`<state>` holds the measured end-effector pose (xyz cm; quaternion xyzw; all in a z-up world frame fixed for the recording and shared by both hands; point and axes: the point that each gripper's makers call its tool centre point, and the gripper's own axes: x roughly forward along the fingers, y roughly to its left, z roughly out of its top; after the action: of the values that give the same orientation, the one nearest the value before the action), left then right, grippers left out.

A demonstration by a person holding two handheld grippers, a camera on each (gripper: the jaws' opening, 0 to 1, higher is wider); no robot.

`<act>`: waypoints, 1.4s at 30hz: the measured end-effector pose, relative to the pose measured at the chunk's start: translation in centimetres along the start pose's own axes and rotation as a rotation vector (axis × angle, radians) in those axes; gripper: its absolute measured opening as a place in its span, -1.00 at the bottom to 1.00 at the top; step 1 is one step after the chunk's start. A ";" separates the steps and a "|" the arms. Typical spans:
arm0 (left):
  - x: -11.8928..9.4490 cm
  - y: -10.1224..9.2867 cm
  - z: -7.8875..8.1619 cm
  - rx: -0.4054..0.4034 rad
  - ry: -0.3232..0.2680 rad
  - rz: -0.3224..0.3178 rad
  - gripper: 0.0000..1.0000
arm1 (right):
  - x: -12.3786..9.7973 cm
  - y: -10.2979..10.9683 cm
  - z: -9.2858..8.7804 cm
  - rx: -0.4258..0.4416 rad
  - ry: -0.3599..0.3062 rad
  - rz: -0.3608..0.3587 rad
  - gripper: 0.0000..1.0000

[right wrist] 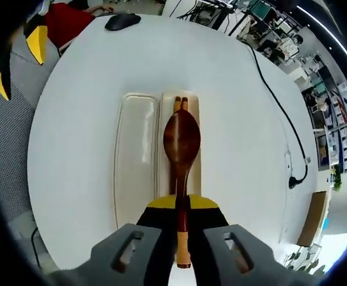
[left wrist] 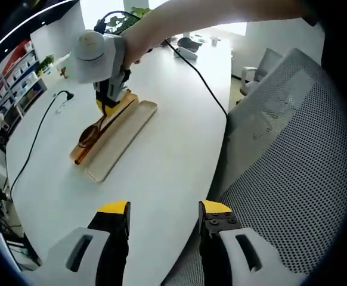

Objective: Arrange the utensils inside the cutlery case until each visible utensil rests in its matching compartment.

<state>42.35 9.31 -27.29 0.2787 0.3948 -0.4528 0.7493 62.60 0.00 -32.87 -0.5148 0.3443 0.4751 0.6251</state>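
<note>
A long cutlery case lies opened in two halves on the white table [right wrist: 72, 119]. One half is a pale lid [right wrist: 136, 155], the other a tray [right wrist: 192, 173] with chopsticks [right wrist: 180, 105] in it. My right gripper [right wrist: 182, 205] is shut on the handle of a dark wooden spoon [right wrist: 182, 140], whose bowl hangs over the tray, along the chopsticks. In the left gripper view, the right gripper [left wrist: 109, 98] stands over the far end of the case [left wrist: 123, 134], with the spoon [left wrist: 90, 134] slanting down into it. My left gripper [left wrist: 164, 210] is open at the table's near edge, holding nothing.
A grey mesh chair [left wrist: 287, 149] stands against the table beside my left gripper. A black cable [right wrist: 281, 113] runs across the table to a plug on one side of the case. A black mouse [right wrist: 122, 21] lies at the far edge. Shelves and desks stand beyond.
</note>
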 end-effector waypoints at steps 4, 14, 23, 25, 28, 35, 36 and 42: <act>0.0 0.0 0.0 0.009 0.002 0.000 -0.05 | 0.4 -0.1 0.1 -0.005 0.002 -0.008 -0.98; 0.0 -0.1 -0.1 0.003 0.004 -0.005 -0.05 | 0.9 -0.3 0.7 -0.056 0.010 -0.032 -0.98; 0.1 -0.2 -0.2 0.005 0.007 -0.013 -0.05 | 1.5 0.1 1.4 -0.065 -0.004 -0.044 -0.98; 0.2 -0.3 -0.2 0.009 0.009 -0.015 -0.05 | 1.6 0.2 1.5 -0.072 -0.008 -0.042 -0.97; 0.2 -0.5 -0.2 0.012 0.009 -0.020 -0.05 | 1.7 0.3 1.6 -0.074 -0.015 -0.041 -0.97; 0.2 -0.6 0.1 0.008 -0.003 -0.027 -0.05 | 1.8 0.1 1.7 -0.103 -0.022 -0.051 -0.96; 0.2 -0.6 0.0 0.008 -0.002 -0.028 -0.05 | 1.8 0.1 1.7 -0.109 -0.023 -0.051 -0.96; 0.1 -0.5 -0.1 0.004 0.001 -0.024 -0.05 | 1.3 0.0 1.7 -0.031 -0.050 -0.053 -0.83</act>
<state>41.91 9.14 -27.50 0.2757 0.3975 -0.4624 0.7431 62.92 1.98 -33.66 -0.5214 0.3076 0.4765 0.6375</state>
